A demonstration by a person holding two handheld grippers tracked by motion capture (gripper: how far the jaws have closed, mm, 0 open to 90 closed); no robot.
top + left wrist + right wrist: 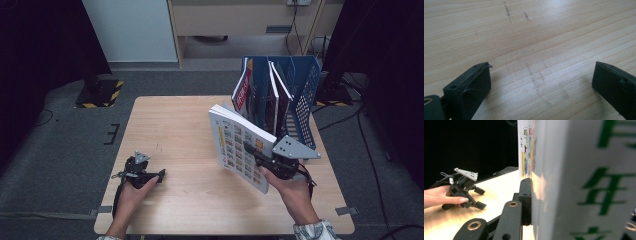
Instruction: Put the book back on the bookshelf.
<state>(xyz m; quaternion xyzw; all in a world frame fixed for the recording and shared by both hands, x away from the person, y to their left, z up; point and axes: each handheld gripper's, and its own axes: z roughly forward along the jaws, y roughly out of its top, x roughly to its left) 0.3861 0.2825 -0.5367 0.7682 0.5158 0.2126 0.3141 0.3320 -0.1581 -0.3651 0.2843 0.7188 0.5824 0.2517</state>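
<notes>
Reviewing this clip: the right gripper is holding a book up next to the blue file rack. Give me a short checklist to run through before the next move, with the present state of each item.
1. Right gripper clamped on the book: ok; in the right gripper view a jaw presses flat against the cover.
2. Book clear of the table: ok; it is held up, tilted, off the surface.
3. Free slot in the rack: ok; the rightmost compartment looks empty, the others hold magazines.
4. Book lined up with that slot: not ok; it sits in front of the rack, tilted.
5. Left gripper out of the way: ok; open, low over the table's left side.
6. Grip depth on the book: cannot tell; the far jaw is hidden.
</notes>
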